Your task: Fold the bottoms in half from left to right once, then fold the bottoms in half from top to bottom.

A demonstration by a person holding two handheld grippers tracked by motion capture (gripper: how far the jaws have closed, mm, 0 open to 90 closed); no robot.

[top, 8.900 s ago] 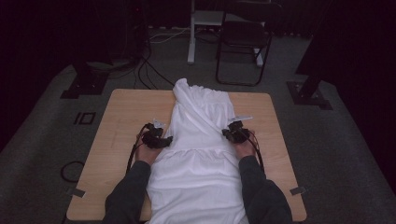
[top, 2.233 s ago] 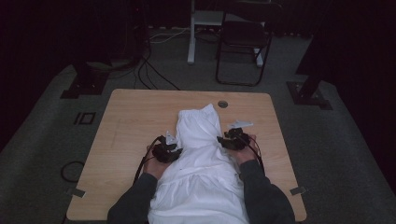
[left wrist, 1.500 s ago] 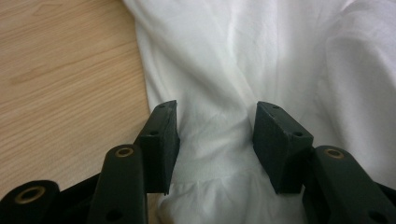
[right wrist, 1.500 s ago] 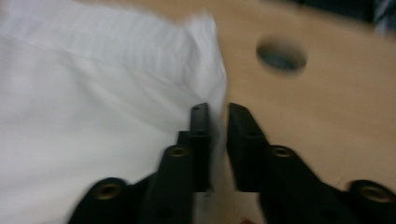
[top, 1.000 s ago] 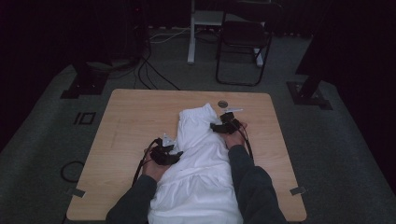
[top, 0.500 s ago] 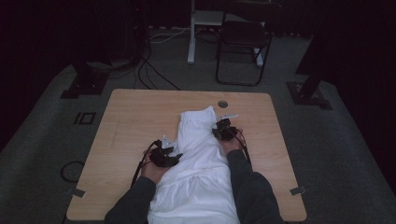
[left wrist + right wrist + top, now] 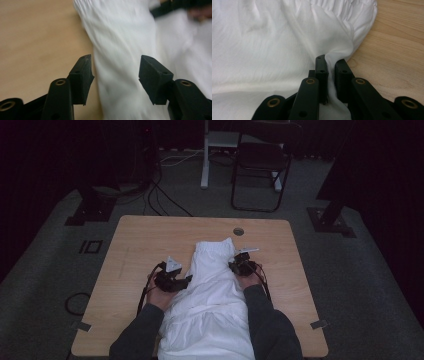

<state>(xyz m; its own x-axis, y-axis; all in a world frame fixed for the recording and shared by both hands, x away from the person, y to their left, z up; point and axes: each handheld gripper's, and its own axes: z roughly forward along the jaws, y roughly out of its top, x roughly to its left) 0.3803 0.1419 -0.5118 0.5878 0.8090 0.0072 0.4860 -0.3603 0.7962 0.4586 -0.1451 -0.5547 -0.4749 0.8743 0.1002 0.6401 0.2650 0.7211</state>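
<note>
A white garment [image 7: 212, 290] was laid lengthwise down the middle of the table [image 7: 140, 245], with its gathered end at the far side and the rest trailing off the near edge toward the person. It looked like a folding job caught midway, since the far part was already bunched narrower than the near part.

The right gripper [image 7: 242, 265] was parked at the cloth's right edge, up near the far end. In the right gripper view, a ridge of fabric [image 7: 332, 75] was seen pinched between the jaws, which had just been closing and were pressed nearly together on it. That edge was probably grabbed so the side could be pulled inward or lifted over.

The left gripper [image 7: 176, 282] was held at the left edge, a bit nearer than the right one. In the left gripper view the jaws were spread, with a fold of cloth [image 7: 117, 75] running between them, but the pads weren't pressing on it. They had just been opening a little, so nothing was gripped there. The blur suggested that hand was in motion. The guess would be that it was being repositioned to match the right side's grip.

A small round hole [image 7: 238, 231] in the tabletop was left uncovered just beyond the garment's far end.
</note>
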